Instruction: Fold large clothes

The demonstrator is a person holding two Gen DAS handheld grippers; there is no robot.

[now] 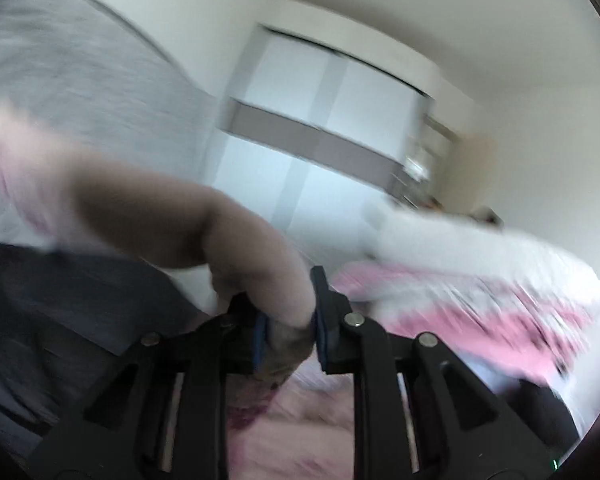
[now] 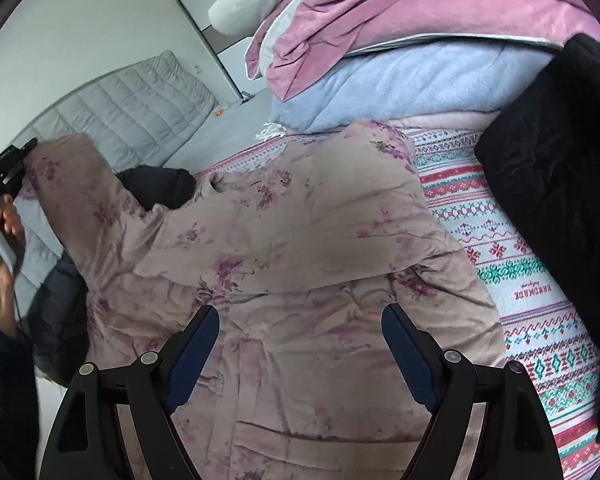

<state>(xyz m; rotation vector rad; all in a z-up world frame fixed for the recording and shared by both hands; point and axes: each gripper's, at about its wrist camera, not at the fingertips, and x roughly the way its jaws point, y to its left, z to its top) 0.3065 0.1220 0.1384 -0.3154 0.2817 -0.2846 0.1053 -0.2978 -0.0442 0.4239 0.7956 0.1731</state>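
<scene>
A large beige padded robe with purple flowers [image 2: 300, 248] lies spread on the bed. My left gripper [image 1: 290, 332] is shut on the end of its sleeve [image 1: 180, 220] and holds it lifted; the left wrist view is blurred. The same gripper shows in the right wrist view [image 2: 8, 172] at the far left, clamped on the raised sleeve [image 2: 72, 184]. My right gripper [image 2: 300, 348] is open and empty, hovering over the robe's lower middle.
The bed has a patterned knit cover [image 2: 512, 248]. Folded pink [image 2: 400, 12] and light blue [image 2: 400, 88] blankets are stacked at the back. Black garments lie at right [image 2: 560, 184] and under the sleeve [image 2: 160, 186]. A grey padded headboard [image 2: 132, 112] is at left.
</scene>
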